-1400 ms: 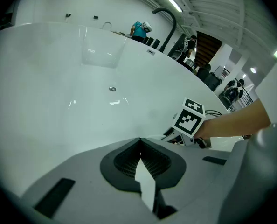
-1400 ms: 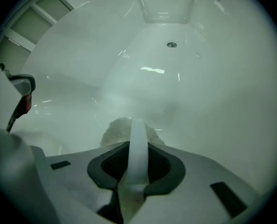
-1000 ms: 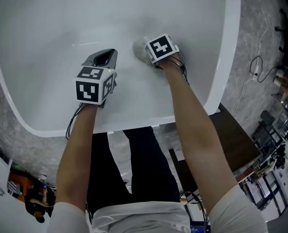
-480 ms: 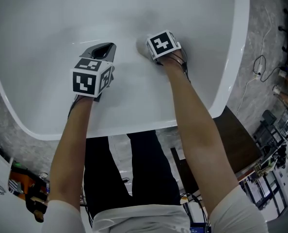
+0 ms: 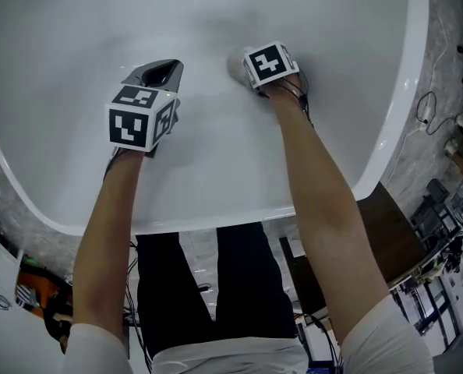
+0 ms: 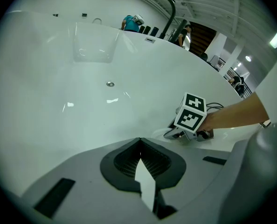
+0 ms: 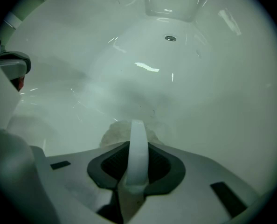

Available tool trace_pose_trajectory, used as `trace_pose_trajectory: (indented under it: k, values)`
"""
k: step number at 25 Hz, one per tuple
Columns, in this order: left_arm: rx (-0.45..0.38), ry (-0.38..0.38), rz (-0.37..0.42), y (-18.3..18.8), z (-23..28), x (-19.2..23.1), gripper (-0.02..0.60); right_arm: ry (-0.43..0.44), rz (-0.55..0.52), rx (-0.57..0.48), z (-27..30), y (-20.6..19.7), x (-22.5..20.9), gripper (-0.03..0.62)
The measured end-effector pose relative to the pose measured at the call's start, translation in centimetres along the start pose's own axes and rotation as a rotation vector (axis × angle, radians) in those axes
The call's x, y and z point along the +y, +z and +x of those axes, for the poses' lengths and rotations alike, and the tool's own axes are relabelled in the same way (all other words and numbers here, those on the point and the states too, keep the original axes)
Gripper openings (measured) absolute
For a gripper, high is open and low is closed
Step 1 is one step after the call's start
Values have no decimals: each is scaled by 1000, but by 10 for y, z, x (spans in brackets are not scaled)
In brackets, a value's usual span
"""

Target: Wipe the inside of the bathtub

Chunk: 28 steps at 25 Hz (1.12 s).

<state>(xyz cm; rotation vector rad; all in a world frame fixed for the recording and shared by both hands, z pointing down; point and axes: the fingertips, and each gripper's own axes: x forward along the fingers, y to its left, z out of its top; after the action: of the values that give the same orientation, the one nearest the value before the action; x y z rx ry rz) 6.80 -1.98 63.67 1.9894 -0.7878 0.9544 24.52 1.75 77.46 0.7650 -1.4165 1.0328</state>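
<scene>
The white bathtub [image 5: 216, 209] fills the head view, and both grippers are inside it. My right gripper [image 5: 243, 68] is shut on a pale cloth [image 5: 233, 62] and presses it against the tub's inner surface. In the right gripper view the cloth [image 7: 114, 132] bunches just beyond the jaws, with a white strip of it pinched between them. My left gripper [image 5: 163, 70] hovers to the left of the cloth, shut and empty. Its closed jaw tips [image 6: 139, 141] show in the left gripper view, with the right gripper [image 6: 176, 133] beyond them. The drain [image 7: 170, 38] lies far ahead.
The tub's near rim [image 5: 177, 223] curves in front of the person's legs. Grey stone floor [image 5: 418, 154] with cables lies to the right, next to a dark brown bench [image 5: 387, 232]. A curved faucet [image 6: 169, 8] stands past the far rim.
Both grippers have reached farther into the tub, away from the near rim. The right gripper slid the cloth a little to the right. The left stays shut and empty.
</scene>
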Motion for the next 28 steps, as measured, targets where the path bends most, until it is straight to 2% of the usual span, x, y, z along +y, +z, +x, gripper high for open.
trace_pose_trajectory:
  k: [11, 21, 28]
  values:
    - [15, 32, 22, -19, -8, 38, 12, 0, -6, -16, 22, 12, 8, 97]
    - [19, 43, 37, -24, -2, 48, 12, 26, 16, -36, 33, 18, 8, 97]
    - [16, 54, 25, -40, -31, 75, 12, 39, 1, -42, 33, 37, 51, 97]
